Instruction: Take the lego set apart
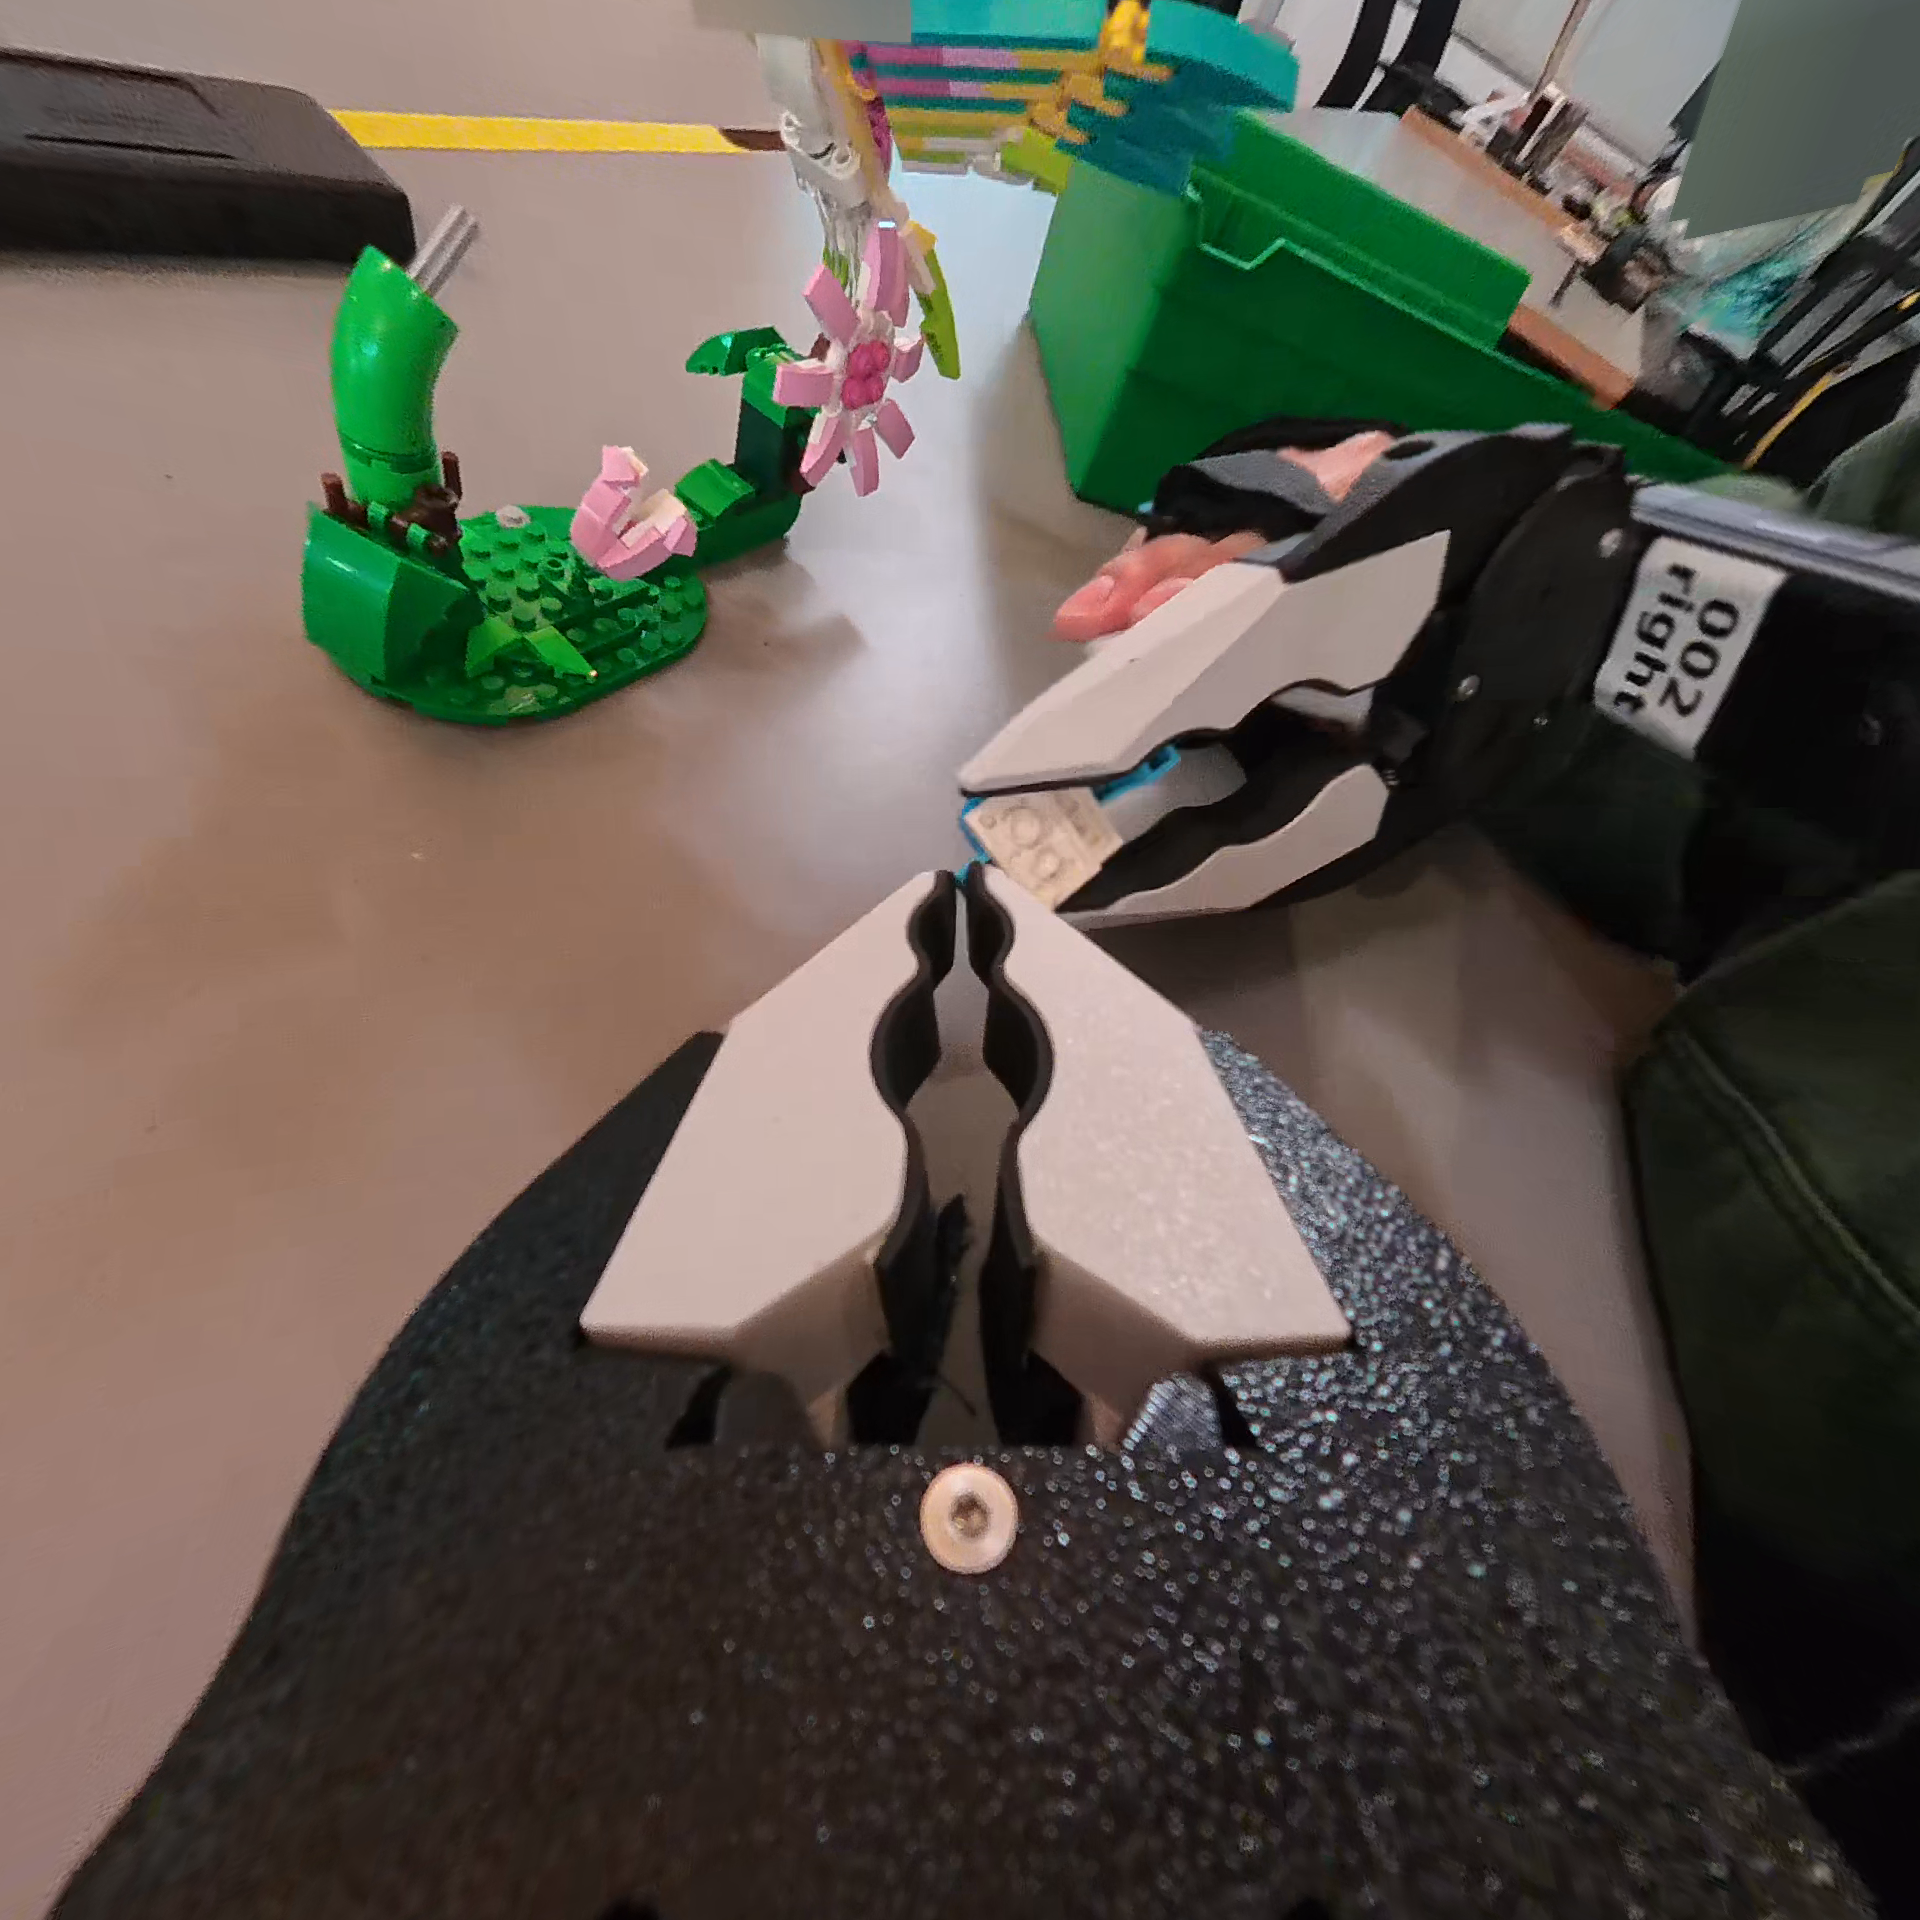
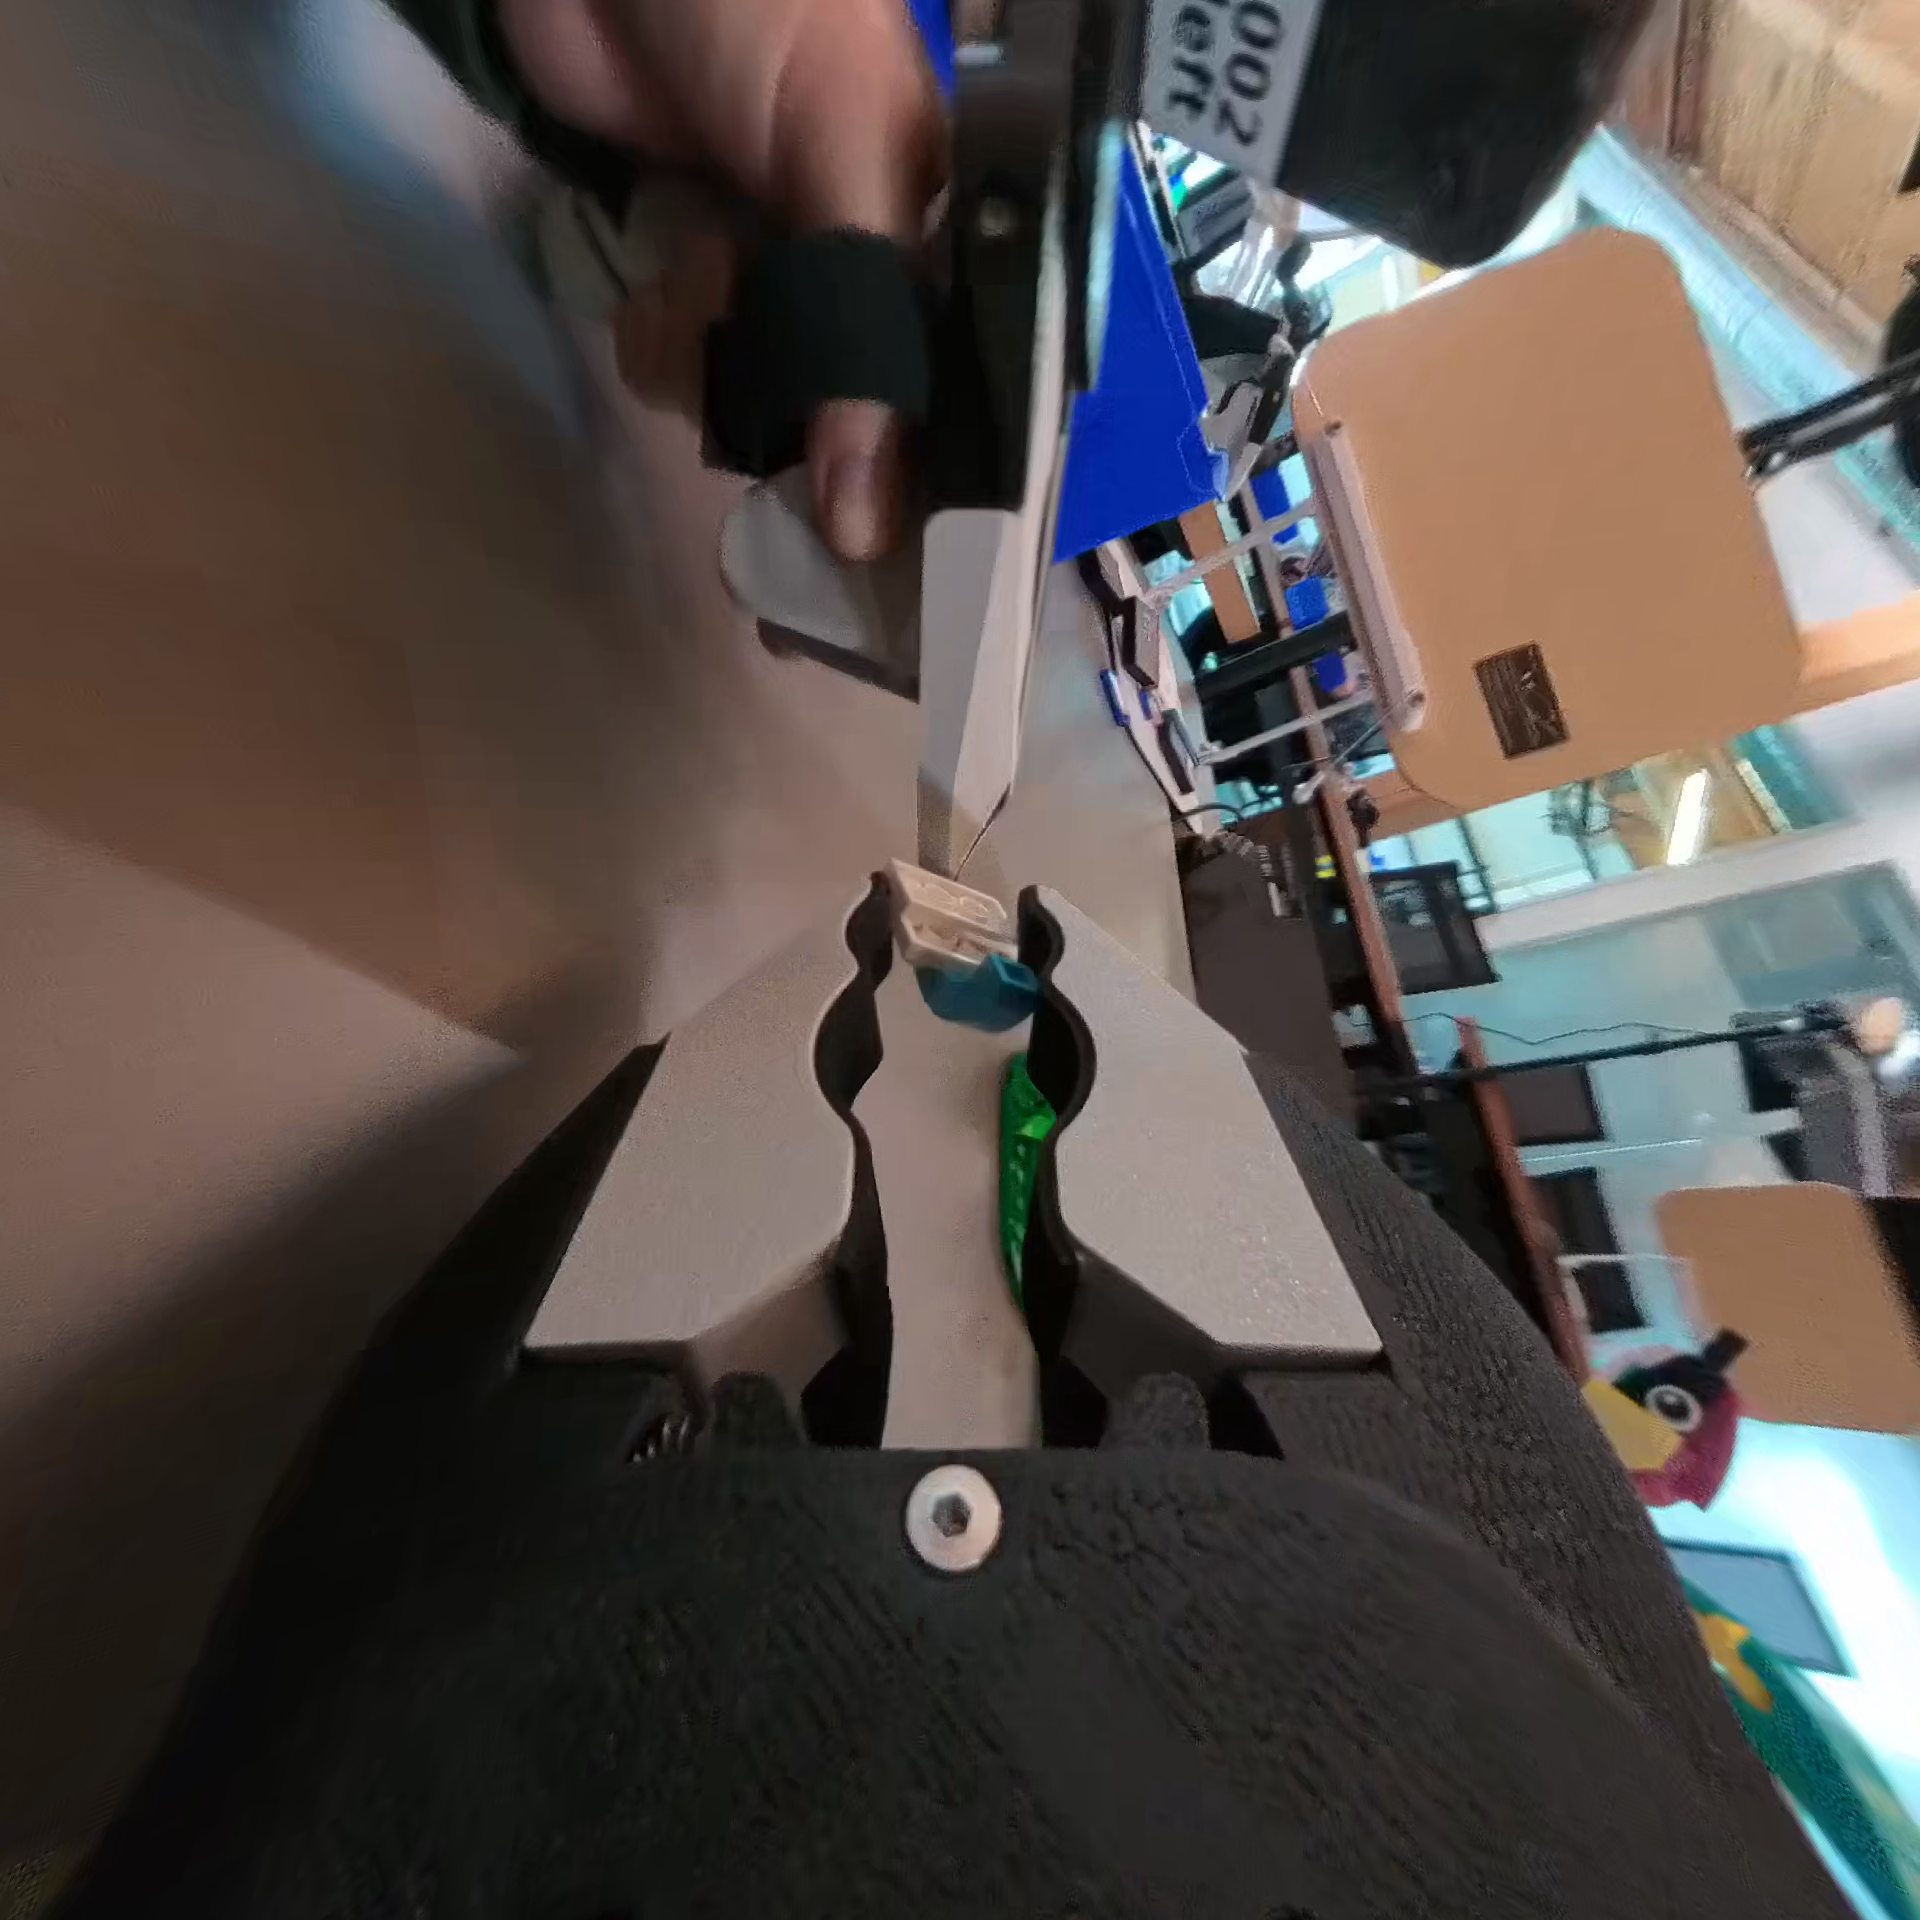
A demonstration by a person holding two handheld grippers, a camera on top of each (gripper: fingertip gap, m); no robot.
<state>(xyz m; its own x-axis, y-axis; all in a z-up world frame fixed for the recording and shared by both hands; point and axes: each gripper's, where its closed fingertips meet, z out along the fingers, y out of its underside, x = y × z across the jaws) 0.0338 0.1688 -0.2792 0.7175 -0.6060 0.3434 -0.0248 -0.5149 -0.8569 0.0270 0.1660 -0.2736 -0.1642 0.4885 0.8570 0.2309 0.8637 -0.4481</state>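
Because the small white-and-blue piece [image 1: 1044,831] is pinched only near the tips of the right claw [image 1: 1023,847], it could, in my judgement, twist or pop free if the two claws pull unevenly, and then skitter across the grey surface [image 1: 260,987] or off its near edge. The left claw [image 1: 961,883] has its tips drawn almost together on what looks like a thin blue sliver at the corner of that piece; the grip there is too slight to be sure of, so a slip is the likelier failure on that side. In the right wrist view the right claw [image 2: 956,914] is partly apart and clamped on the piece [image 2: 951,935], white plate forward and blue part behind it. The rest of the lego set, a green base with stem and pink flowers [image 1: 499,582], stands well apart on the surface, with a green bin [image 1: 1247,384] beyond.
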